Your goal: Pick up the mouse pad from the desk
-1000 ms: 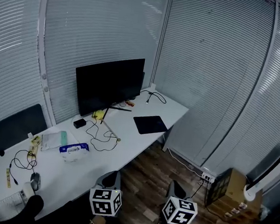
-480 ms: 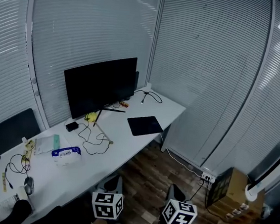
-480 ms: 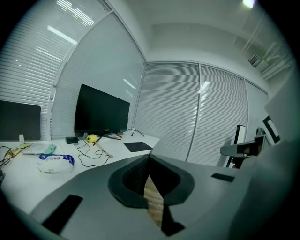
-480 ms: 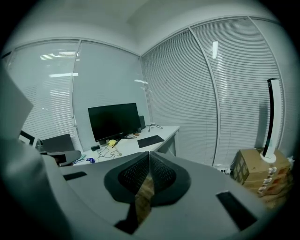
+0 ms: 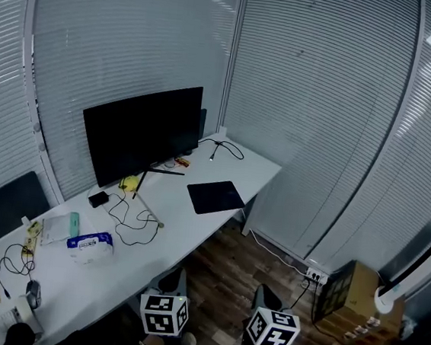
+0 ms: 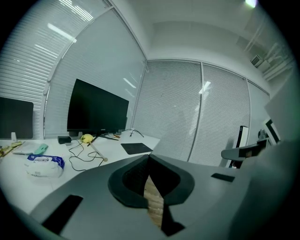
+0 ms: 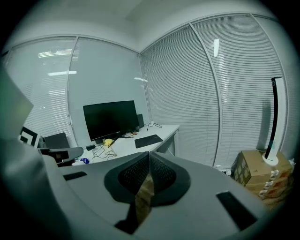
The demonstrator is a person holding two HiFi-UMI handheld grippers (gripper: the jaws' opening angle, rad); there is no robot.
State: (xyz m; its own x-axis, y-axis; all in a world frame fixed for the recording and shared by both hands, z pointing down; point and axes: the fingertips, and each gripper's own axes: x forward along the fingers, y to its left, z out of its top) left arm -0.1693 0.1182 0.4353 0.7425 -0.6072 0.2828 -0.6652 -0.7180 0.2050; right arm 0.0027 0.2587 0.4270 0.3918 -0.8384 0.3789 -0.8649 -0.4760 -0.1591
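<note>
The left tongs (image 6: 149, 155) and the right tongs (image 7: 149, 153) are smooth grey plastic. Each has a dark round hollow with bumpy black pads and small black slots. The left cube (image 5: 164, 313) and the right cube (image 5: 272, 329) are white with black square marks.

Wood floor (image 5: 224, 272) ahead lies open up to the counter (image 5: 187, 225) front edge. Mouse pad (image 5: 214, 197) sits near the right end; its near and right sides are bare top. Monitor (image 5: 139, 133) stands behind and left of it. Looped cable (image 5: 130, 219) sprawls well left. Corner cable (image 5: 229, 148) lies beyond. Cardboard box (image 5: 356, 294) stands well off right.
</note>
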